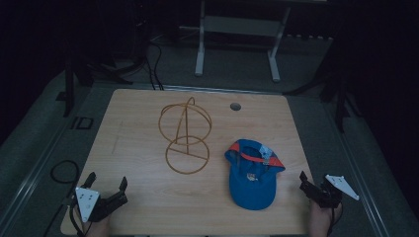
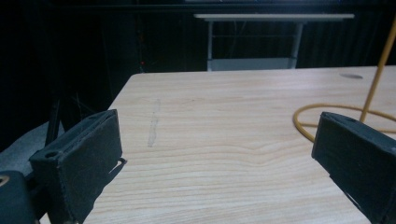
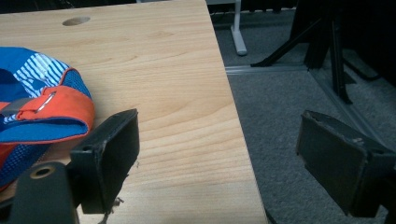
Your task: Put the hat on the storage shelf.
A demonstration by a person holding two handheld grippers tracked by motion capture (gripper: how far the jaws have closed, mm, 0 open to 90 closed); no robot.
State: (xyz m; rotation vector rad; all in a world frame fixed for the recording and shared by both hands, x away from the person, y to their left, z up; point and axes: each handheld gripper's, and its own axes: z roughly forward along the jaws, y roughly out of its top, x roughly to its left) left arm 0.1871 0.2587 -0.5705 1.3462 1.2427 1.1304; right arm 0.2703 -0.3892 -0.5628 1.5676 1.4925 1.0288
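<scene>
Your right tool point(image 1: 312, 187), jaws wide and empty, sits nearer the blue cap point(image 1: 252, 180), which lies just to its left, bill toward you.

Dim lab, wooden table point(image 1: 148, 207), stand legs point(image 1: 237, 44), grey carpet point(image 1: 316, 128)

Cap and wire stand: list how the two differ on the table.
The cap is soft blue fabric with orange trim; the wire stand is a thin, yellowish open frame. The cap lies low and upside down; the wire stand rises upright from a ring base. The cap sits near the right gripper, the wire stand farther back, mid-table. Both rest untouched on the table.
</scene>
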